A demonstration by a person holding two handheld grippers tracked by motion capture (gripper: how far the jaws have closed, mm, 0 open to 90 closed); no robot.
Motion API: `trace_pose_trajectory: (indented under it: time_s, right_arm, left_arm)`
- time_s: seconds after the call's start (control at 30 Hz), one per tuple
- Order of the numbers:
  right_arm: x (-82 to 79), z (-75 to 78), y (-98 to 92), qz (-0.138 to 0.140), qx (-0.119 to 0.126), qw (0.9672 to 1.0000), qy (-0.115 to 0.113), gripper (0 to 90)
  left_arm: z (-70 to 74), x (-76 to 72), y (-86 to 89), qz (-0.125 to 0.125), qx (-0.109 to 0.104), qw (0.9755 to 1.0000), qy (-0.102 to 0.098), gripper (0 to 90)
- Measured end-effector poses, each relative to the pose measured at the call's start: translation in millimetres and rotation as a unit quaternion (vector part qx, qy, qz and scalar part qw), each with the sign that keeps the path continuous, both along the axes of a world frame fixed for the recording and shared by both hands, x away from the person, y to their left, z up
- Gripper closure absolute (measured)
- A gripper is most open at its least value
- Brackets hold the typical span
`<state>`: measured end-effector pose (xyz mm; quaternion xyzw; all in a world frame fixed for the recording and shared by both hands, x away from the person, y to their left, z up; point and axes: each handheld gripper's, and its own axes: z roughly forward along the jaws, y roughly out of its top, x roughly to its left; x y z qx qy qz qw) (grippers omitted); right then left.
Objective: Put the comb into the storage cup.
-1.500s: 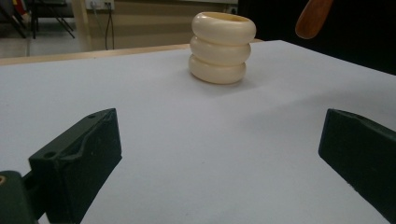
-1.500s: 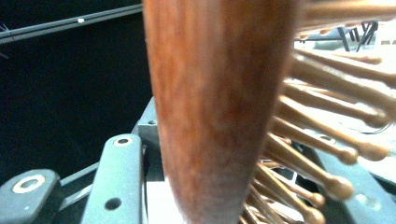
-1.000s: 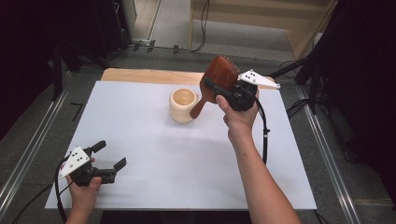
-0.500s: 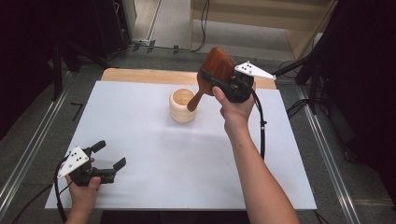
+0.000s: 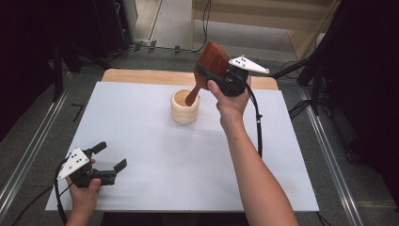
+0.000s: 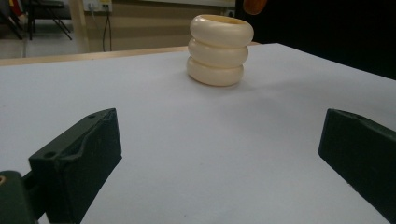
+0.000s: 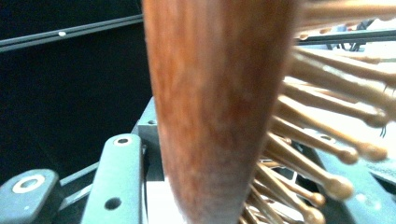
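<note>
Holding the wooden brush (image 5: 212, 59) tight in the right gripper (image 5: 221, 77) near the picture's top middle, now tipped handle-down into the cream cup (image 5: 184, 107), nearly dropped in, left gripper (image 5: 109, 160) wide open.

The hairbrush (image 5: 210, 63) is a reddish-brown wood with a visible grain, and its pins (image 7: 327, 140) are a paler tan with rounded tips. The ringed cup (image 5: 184, 107) is cream, glossy and plain. The table cover (image 5: 155, 141) is flat white, with a light wooden edge (image 5: 141, 75) behind it. Both grippers, left (image 5: 109, 161) and right (image 5: 207, 74), are black, each topped by a white plate (image 5: 248, 64) dotted with small dark spots.
</note>
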<state>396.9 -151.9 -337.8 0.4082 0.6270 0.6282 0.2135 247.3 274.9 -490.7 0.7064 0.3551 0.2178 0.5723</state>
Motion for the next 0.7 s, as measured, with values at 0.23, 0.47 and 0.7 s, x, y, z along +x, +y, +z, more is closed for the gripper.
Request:
trace_pose_trajectory:
  time_s: [0.23,0.47,0.7]
  right_arm:
    - [12.6,-8.3,6.9,-0.009,-0.005,0.9999,0.001,50.1]
    - [23.0,-19.0,13.5,-0.012,-0.01,0.9999,0.005,50.1]
    - [31.6,-29.6,20.0,-0.009,-0.009,0.9999,0.002,50.0]
  left_arm:
    - [0.1,0.1,0.5,-0.001,0.0,1.0,0.0,0.0]
    - [0.4,-0.5,0.7,0.0,0.0,1.0,-0.004,0.0]
    - [0.4,-0.7,1.2,0.004,-0.004,1.0,-0.006,0.1]
